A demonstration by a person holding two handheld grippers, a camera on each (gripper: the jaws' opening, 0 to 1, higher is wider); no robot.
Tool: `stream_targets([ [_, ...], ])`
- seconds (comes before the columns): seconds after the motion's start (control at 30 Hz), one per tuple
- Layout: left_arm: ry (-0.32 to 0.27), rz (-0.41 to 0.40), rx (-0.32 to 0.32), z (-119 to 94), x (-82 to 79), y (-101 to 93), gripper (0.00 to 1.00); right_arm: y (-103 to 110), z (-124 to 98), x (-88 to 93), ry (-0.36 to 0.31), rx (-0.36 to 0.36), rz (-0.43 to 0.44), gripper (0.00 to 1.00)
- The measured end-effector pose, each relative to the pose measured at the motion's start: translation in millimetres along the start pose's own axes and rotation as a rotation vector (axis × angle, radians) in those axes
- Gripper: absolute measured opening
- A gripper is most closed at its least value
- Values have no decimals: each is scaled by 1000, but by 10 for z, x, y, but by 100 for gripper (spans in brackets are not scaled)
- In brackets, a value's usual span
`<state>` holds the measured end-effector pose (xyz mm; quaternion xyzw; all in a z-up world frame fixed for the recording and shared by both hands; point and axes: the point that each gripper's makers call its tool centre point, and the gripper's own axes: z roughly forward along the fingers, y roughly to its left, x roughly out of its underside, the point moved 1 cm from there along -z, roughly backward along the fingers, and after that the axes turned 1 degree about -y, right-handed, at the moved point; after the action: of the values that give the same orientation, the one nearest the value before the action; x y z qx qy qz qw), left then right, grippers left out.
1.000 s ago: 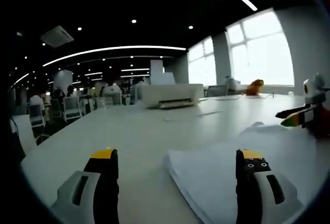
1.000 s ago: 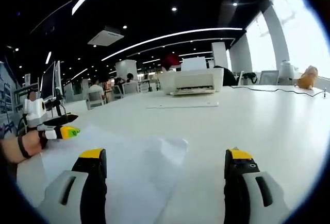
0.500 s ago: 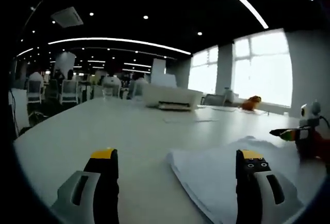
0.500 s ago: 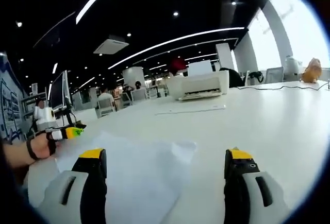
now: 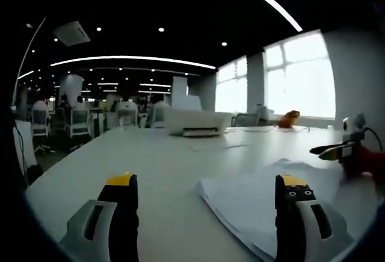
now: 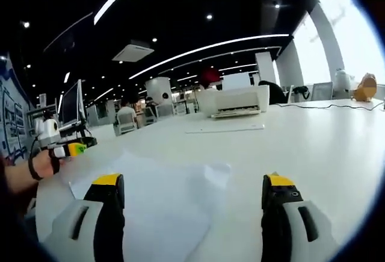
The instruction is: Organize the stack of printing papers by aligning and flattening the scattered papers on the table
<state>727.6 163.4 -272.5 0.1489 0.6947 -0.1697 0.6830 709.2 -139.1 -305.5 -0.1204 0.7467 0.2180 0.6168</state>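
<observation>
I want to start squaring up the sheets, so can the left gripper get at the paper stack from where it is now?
Probably yes. The left gripper is open, and the paper stack lies on the table just ahead, its near edge between the jaws. Nothing stands in between.

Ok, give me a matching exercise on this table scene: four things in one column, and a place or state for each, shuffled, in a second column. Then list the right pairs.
Things:
1. stack of papers
2. printer
3. single sheet
4. left hand-held gripper

Places or states:
A. stands at the far end of the table
B. jaws wide apart, holding nothing
C. lies flat just in front of the printer
D. lies loosely spread, edges uneven, near both grippers

Pairs: 1-D, 2-A, 3-C, 4-B
</observation>
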Motion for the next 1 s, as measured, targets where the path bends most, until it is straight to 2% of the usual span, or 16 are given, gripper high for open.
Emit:
stream_targets([
  [0.33, -9, 40, 21, -158, -63, -102, 97, 25, -145, 7, -6, -9, 21, 90],
  [0.53, -18, 19, 40, -256, -79, -169, 97, 25, -223, 6, -12, -10, 31, 90],
  [0.9, -7, 24, 38, -427, -82, -180, 97, 53, -374, 6, -16, -8, 39, 90],
  [1.0, 2, 7, 51, -483, -71, -214, 97, 107, -419, 19, -2, -6, 19, 90],
])
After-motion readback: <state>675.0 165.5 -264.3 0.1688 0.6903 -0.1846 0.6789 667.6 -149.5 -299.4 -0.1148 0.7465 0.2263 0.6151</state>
